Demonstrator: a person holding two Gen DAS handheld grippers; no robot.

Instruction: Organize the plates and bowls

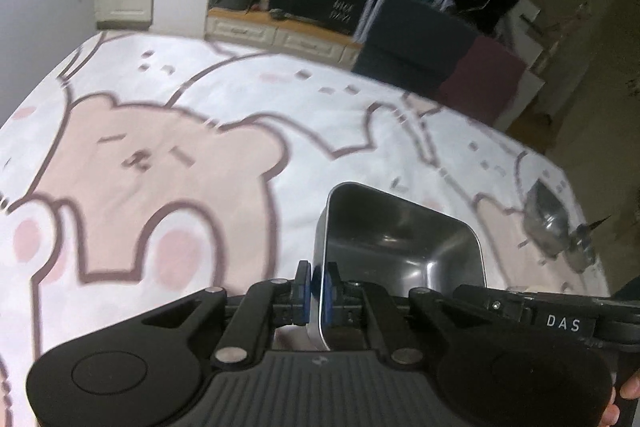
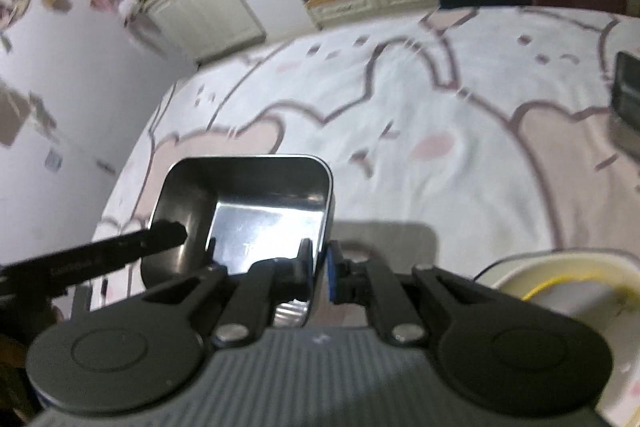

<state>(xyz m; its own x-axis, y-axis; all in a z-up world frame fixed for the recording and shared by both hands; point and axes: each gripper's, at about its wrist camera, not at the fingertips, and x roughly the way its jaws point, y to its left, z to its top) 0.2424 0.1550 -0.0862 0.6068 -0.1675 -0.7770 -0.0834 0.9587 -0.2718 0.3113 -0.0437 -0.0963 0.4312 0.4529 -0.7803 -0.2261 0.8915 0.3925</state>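
Above the bear-print cloth (image 1: 160, 167), my left gripper (image 1: 315, 293) and right gripper (image 2: 320, 269) each pinch a thin wall of the steel tray (image 1: 400, 247): light, rigid, slippery; rims grip best.

Wide open stretch of bear-print cloth (image 1: 168, 155) ahead and left of the left tool (image 1: 316, 291). A shiny metal object (image 1: 552, 223) blocks the far right edge; the white-and-yellow dish (image 2: 560, 291) crowds the right tool's (image 2: 320, 275) right flank.

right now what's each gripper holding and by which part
Both grip a steel tray by a side wall at the rim: left gripper on its tray, right gripper on its tray.
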